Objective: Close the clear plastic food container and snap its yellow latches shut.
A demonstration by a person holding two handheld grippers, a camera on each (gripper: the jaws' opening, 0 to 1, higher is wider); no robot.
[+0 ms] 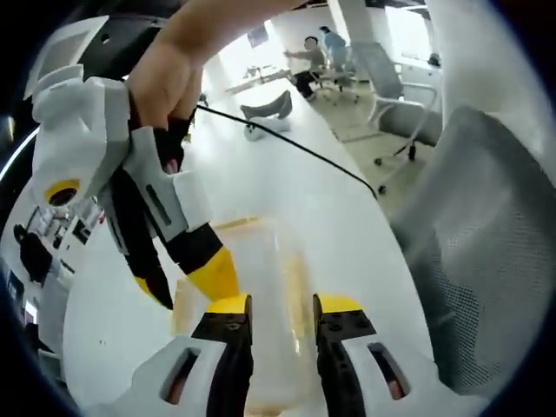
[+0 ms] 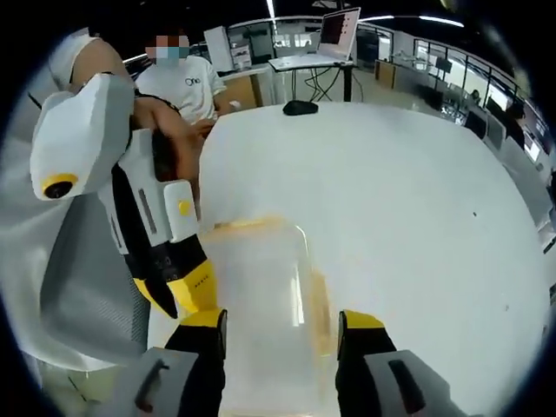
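The clear plastic container (image 1: pixel 261 261) lies on the white table (image 1: pixel 287 174), its lid on top and yellow latches showing faintly along its sides. My left gripper (image 1: pixel 283 304) hangs over its near end, jaws a narrow gap apart with the lid showing between them. The right gripper (image 1: pixel 187 291), held by a hand, reaches down at the container's left side. In the right gripper view the container (image 2: pixel 261 287) sits between the spread jaws of my right gripper (image 2: pixel 282 321). There the left gripper (image 2: pixel 174 300) touches down at the box's left edge.
A black cable (image 1: pixel 287 143) runs across the table. A grey mesh chair (image 1: pixel 486 234) stands close on the right. A person in a white shirt (image 2: pixel 182 82) is at the table's far side, near a black object (image 2: pixel 300 107) and a laptop (image 2: pixel 339 30).
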